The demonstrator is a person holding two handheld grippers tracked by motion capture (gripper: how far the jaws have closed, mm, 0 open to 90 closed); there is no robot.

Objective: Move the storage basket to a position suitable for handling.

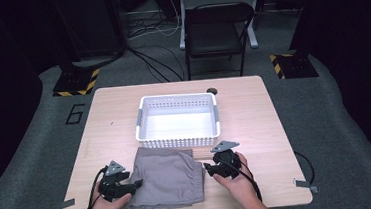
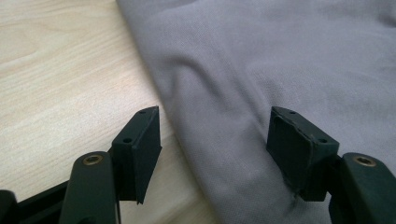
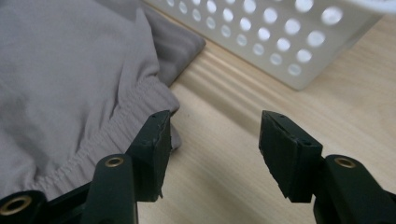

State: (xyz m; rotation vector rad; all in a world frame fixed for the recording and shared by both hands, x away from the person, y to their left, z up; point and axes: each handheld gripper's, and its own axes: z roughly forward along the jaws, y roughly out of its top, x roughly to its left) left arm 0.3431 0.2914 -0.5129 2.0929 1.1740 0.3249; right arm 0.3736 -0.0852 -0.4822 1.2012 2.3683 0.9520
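A folded grey garment with an elastic waistband lies on the wooden table, just in front of a white perforated basket. My left gripper sits at the garment's left edge, open, its jaws straddling the cloth's edge. My right gripper is at the garment's right side, open, one jaw beside the waistband and bare wood between the jaws. The basket wall stands just beyond in the right gripper view.
The basket looks empty inside. A small dark round object lies on the table behind the basket. A black chair and cables stand on the floor beyond the table. Tape marks sit near the table's front corners.
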